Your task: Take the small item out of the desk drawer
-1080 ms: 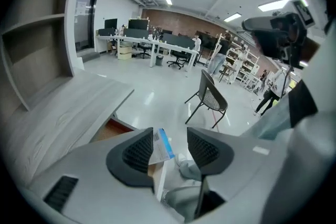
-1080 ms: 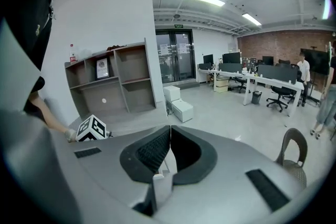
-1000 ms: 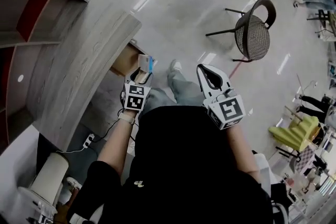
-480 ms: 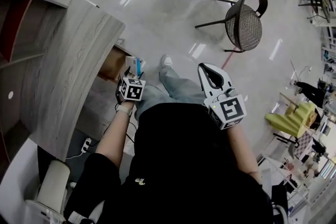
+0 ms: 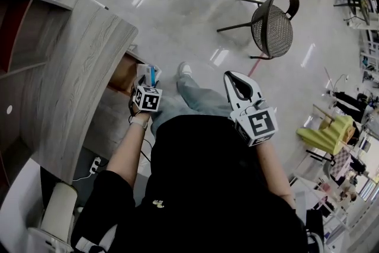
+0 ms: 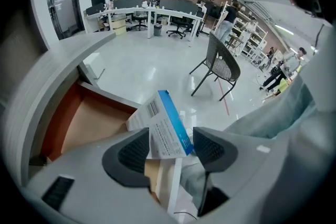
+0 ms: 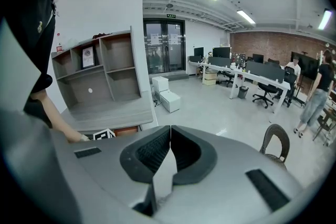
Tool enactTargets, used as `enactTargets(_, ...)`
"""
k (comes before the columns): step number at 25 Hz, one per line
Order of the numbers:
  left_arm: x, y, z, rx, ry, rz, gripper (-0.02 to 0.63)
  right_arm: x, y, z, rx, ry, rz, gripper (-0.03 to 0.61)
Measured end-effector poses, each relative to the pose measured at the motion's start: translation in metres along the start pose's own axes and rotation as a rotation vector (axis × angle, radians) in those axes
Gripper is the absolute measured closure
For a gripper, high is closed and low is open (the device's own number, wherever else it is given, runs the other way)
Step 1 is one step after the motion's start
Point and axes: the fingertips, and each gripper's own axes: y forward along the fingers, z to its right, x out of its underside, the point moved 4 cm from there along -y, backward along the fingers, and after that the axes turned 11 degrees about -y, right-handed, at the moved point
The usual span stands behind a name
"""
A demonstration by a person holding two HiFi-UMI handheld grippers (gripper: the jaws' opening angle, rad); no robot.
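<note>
A small white and blue box (image 6: 167, 126) sits tilted between the pads of my left gripper (image 6: 171, 148), which is shut on it with the jaws spread wide. The box (image 5: 147, 74) hangs above the front edge of the open wooden drawer (image 6: 89, 123). In the head view this drawer (image 5: 123, 75) sticks out from under the grey wood desk (image 5: 71, 80), with my left gripper (image 5: 147, 85) just over its outer end. My right gripper (image 5: 237, 83) is held off to the right over the person's legs. Its jaws (image 7: 169, 152) are shut with nothing between them.
A dark mesh chair (image 5: 272, 23) stands on the glossy floor beyond the desk. A grey shelf unit (image 7: 105, 76) rises behind the desk. A power strip with cables (image 5: 95, 164) lies under the desk. Yellow seats (image 5: 328, 136) and people stand far right.
My left gripper with the box has drawn a little toward the desk and drawer front, and its marker cube has turned. The right gripper has stayed nearly still.
</note>
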Motion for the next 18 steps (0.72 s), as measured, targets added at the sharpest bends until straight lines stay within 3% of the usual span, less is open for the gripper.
enactTargets(7, 0.002, -0.020, -0.017, -0.051, -0.032, 0.036, 0.445, -0.007, 0.001, -0.011, -0.025, -0.013, 0.016, 0.581)
enactTargets(18, -0.002, -0.054, -0.047, -0.125, -0.048, 0.106, 0.514, -0.021, 0.008, -0.032, -0.052, -0.042, 0.069, 0.581)
